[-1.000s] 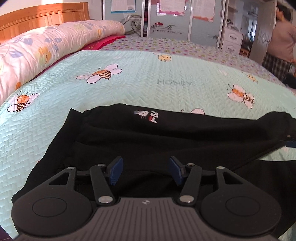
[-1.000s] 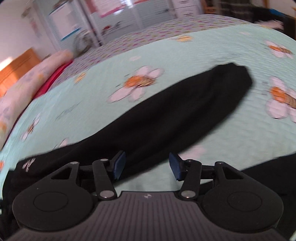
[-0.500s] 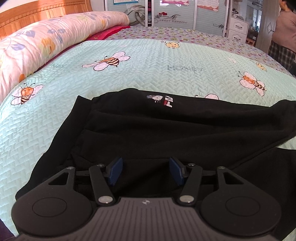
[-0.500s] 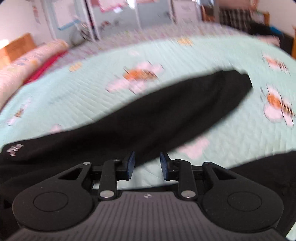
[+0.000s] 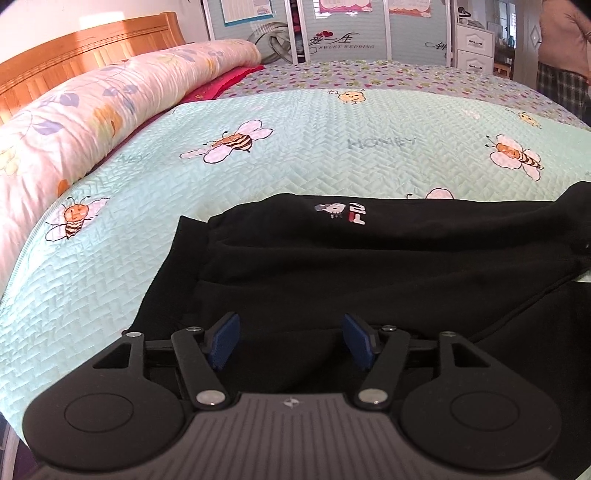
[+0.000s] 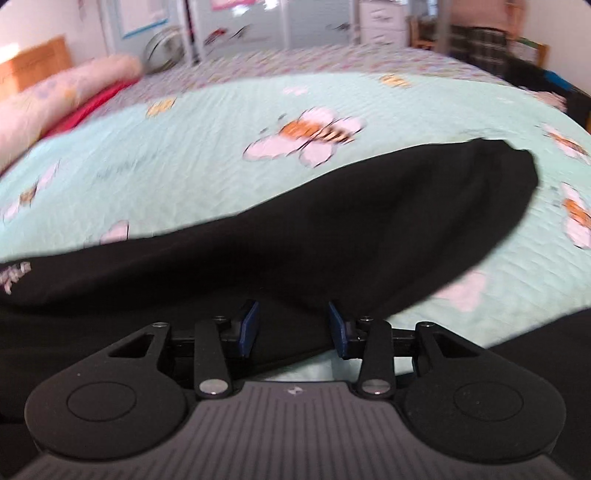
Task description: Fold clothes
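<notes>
Black pants (image 5: 369, 266) with a small red and white logo (image 5: 356, 213) lie across the mint bee-print quilt (image 5: 295, 147). My left gripper (image 5: 290, 341) is open and hovers just over the near waist end of the pants. In the right wrist view the pant leg (image 6: 369, 221) stretches to the right, its cuff (image 6: 517, 173) resting on the quilt (image 6: 184, 166). My right gripper (image 6: 291, 325) is open with the lower edge of the leg between its blue pads (image 6: 249, 326). That view is blurred.
A rolled floral duvet (image 5: 92, 107) and a wooden headboard (image 5: 74, 55) line the left side of the bed. A wardrobe with posters (image 5: 332, 29) and white drawers (image 5: 474, 44) stand behind. A person (image 5: 565, 44) stands at the far right.
My right gripper narrowed its jaws, then widened them again, and has moved in onto the edge of the pant leg. My left gripper drew back slightly and stays open.
</notes>
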Demonstrator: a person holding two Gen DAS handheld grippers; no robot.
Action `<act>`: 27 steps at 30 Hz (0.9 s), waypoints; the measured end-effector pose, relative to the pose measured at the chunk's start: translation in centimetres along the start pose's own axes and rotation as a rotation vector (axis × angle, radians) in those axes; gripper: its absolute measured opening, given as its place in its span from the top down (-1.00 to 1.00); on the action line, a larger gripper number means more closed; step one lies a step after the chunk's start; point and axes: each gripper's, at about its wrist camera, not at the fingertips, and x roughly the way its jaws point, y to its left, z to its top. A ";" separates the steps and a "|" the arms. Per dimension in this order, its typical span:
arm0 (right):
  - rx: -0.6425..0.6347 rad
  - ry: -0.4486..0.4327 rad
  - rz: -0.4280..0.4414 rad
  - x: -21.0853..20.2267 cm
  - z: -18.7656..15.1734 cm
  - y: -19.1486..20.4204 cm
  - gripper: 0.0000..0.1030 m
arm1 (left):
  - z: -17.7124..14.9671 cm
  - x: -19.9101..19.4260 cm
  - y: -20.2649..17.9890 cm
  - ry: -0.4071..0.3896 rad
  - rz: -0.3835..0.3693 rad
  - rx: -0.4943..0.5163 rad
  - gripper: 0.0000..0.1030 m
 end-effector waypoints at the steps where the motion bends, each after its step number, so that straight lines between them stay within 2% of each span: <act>1: -0.006 -0.020 0.013 -0.8 -0.1 0.3 0.18 | 0.0 0.1 -0.1 0.001 -0.013 -0.001 -0.28; 6: -0.086 -0.063 0.150 -2.9 -0.6 4.1 0.10 | 0.0 0.4 -0.3 0.008 -0.052 -0.009 -0.28; 9: -0.108 -0.033 0.214 -3.0 -1.4 7.0 0.10 | 0.4 0.6 0.5 0.017 -0.074 -0.047 -0.28; 12: -0.146 -0.010 0.252 -3.2 -2.5 9.7 0.09 | 1.2 1.1 1.9 0.040 -0.121 -0.112 -0.28; 14: -0.162 0.009 0.272 -3.2 -3.4 11.0 0.09 | 1.5 1.4 2.4 0.042 -0.125 -0.133 -0.28; 19: -0.211 0.043 0.257 -2.8 -4.9 13.6 0.04 | 1.3 2.2 3.1 0.061 -0.152 -0.169 -0.28; 27: -0.218 0.056 0.207 -2.7 -6.1 14.2 0.00 | 0.9 2.4 2.9 0.081 -0.241 -0.210 -0.28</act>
